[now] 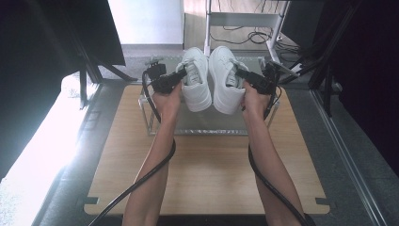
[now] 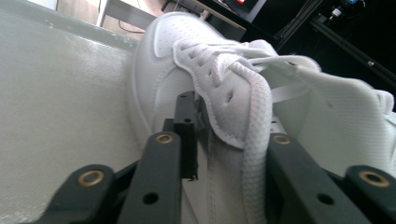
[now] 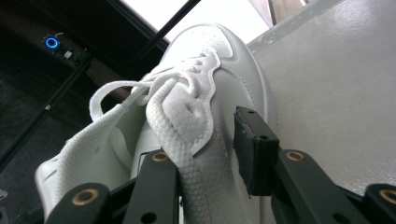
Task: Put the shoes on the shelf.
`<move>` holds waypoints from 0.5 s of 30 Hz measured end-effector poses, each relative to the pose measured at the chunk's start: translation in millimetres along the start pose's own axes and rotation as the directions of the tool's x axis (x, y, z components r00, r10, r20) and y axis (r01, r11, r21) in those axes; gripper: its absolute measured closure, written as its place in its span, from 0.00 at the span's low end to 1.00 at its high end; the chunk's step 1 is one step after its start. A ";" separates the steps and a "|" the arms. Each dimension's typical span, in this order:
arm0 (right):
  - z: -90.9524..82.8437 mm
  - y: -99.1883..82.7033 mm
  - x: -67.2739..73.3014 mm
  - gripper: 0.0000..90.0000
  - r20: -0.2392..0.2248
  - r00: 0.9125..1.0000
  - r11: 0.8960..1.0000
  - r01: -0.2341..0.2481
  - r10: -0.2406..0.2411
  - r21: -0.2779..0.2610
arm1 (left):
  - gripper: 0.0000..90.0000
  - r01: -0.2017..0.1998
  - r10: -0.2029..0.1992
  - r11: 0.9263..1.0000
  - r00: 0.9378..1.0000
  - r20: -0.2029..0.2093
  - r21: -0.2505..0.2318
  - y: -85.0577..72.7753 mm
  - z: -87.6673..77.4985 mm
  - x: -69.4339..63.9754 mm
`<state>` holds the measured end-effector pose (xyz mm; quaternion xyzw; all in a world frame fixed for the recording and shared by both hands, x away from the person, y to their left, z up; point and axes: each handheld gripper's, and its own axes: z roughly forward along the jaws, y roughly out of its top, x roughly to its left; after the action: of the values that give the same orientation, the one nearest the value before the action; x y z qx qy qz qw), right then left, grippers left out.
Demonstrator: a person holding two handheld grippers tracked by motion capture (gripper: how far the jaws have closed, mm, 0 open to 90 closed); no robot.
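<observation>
- Here, 2 white sneakers sit side by side on a frosted shelf panel of a small rack, toes pointing away from the person, heels hanging a bit over the near edge.
- Left sneaker and right sneaker are just beside each other, inner sides near touching or touching, can't tell which.
- Left gripper comes in at the left sneaker's outer side near the collar; in the left gripper view the shoe's side wall and lace sit between the 2 black jaws.
- Left jaws are slightly spread: the outer pad lies at the shoe's side wall, but whether it presses, can't tell; the other jaw is hidden behind the lace.
- Right gripper mirrors this on the right sneaker's outer side; in the right gripper view the shoe's side wall and padded tongue edge run between the jaws.
- Right jaws also slightly spread; the pad on the outer side shows a sliver of gap to the leather, so no firm pinch visible.
- Both forearms reach in from the near edge across the wooden tabletop, a black cable trailing back from each gripper.
- Rack stands at the far part of the tabletop, grey floor around it.
</observation>
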<state>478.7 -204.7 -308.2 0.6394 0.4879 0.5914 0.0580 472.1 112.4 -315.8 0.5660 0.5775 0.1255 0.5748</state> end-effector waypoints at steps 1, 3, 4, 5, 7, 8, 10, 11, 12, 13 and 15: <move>0.4 -0.1 0.2 0.76 -0.004 1.000 1.000 0.003 -0.003 0.002 | 0.80 -0.002 0.002 1.000 1.000 -0.001 0.004 0.3 1.1 -1.2; 1.3 -0.4 1.0 0.74 -0.012 1.000 1.000 0.007 -0.006 0.009 | 0.78 -0.013 0.014 1.000 1.000 -0.010 0.012 1.0 2.8 -3.5; 1.6 -0.5 1.3 0.73 -0.013 1.000 1.000 0.007 -0.006 0.011 | 0.77 -0.018 0.018 1.000 1.000 -0.010 0.013 1.0 3.5 -4.4; 1.9 -0.6 1.4 0.72 -0.016 1.000 1.000 0.008 -0.007 0.010 | 0.77 -0.022 0.022 1.000 1.000 -0.012 0.014 1.0 3.8 -4.9; 2.5 -0.4 1.2 0.70 -0.022 1.000 1.000 0.010 -0.009 0.012 | 0.75 -0.026 0.026 1.000 1.000 -0.011 0.017 1.2 4.3 -4.8; 2.8 0.0 1.1 0.68 -0.027 1.000 1.000 0.010 -0.010 0.018 | 0.75 -0.026 0.026 0.999 1.000 -0.007 0.021 1.4 4.6 -4.2; 3.2 0.4 -0.6 0.67 -0.036 0.999 1.000 0.011 -0.010 0.021 | 0.73 -0.029 0.029 0.999 1.000 -0.003 0.024 1.7 5.7 -4.3; 3.5 0.3 -1.0 0.65 -0.041 0.999 1.000 0.007 -0.006 0.023 | 0.72 -0.034 0.034 0.999 0.999 -0.004 0.028 2.0 6.0 -4.4; 3.8 0.3 -1.0 0.65 -0.044 0.999 1.000 0.007 -0.006 0.022 | 0.72 -0.040 0.040 0.999 0.999 -0.003 0.034 2.4 6.5 -4.5; 4.1 0.4 -0.7 0.64 -0.044 0.999 1.000 0.008 -0.007 0.023 | 0.71 -0.047 0.047 0.998 0.999 -0.005 0.039 3.0 6.7 -4.8; 4.8 0.7 0.0 0.63 -0.044 0.999 1.000 0.018 -0.017 0.024 | 0.74 -0.085 0.086 0.995 0.996 -0.024 0.050 4.5 6.5 -7.3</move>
<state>483.0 -202.7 -309.2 0.6227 0.5018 0.5987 0.0446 477.5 104.8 -310.4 0.6024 0.5630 0.1432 0.5474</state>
